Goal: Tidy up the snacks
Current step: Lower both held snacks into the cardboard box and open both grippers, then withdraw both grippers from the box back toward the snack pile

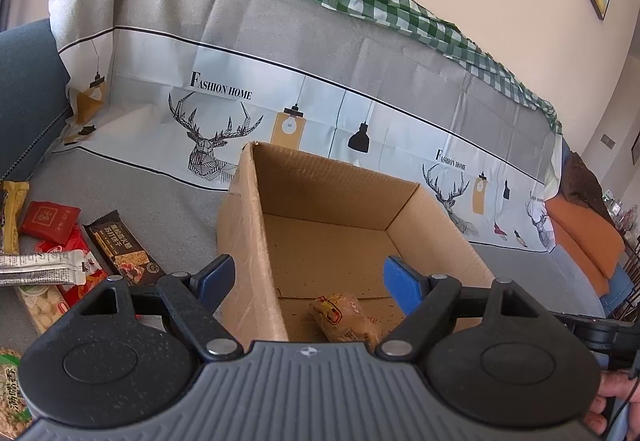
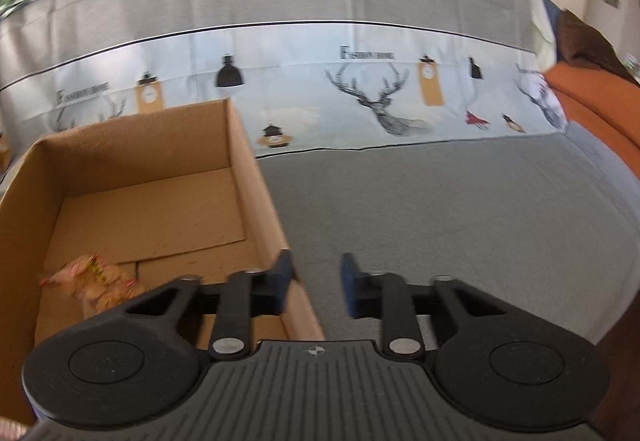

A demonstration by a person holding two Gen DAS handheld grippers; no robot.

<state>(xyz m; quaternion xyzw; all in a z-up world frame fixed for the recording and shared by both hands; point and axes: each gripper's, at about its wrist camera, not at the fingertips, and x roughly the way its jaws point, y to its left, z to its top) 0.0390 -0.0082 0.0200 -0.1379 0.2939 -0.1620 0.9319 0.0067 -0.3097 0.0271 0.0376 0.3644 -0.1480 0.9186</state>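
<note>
Since the loose snacks are the work that is left, we note first how they lie to the nearest tool: the left gripper hangs over the near left corner of the cardboard box, its jaws spread wide and astride the box's left wall without pressing on it, one finger outside and one inside, and it holds nothing. In the left wrist view the snack pile lies just outside that wall at about 9 o'clock from this gripper, close by its outer finger. The nearest piece is a brown bar, flat on the grey cover, its long axis running roughly from 11 to 5 o'clock. A white bar lies crosswise over red wrappers further toward 9, with a red packet and a yellow bar beyond. One wrapped snack already lies on the box floor near the front wall, at 6 o'clock under the left gripper. The right gripper sits at the box's right wall. The frame is blurred, but its jaws show a modest gap, far narrower than the left's, with bare grey cover in it and nothing gripped. From there the same wrapped snack appears at 9 o'clock, and no loose snack lies on its side. We judge the left hand the nearer for the next pick: swing toward 9 o'clock and close across the brown bar's short width. Farther back, at 12 o'clock, the deer-print cloth rises behind the box.
</note>
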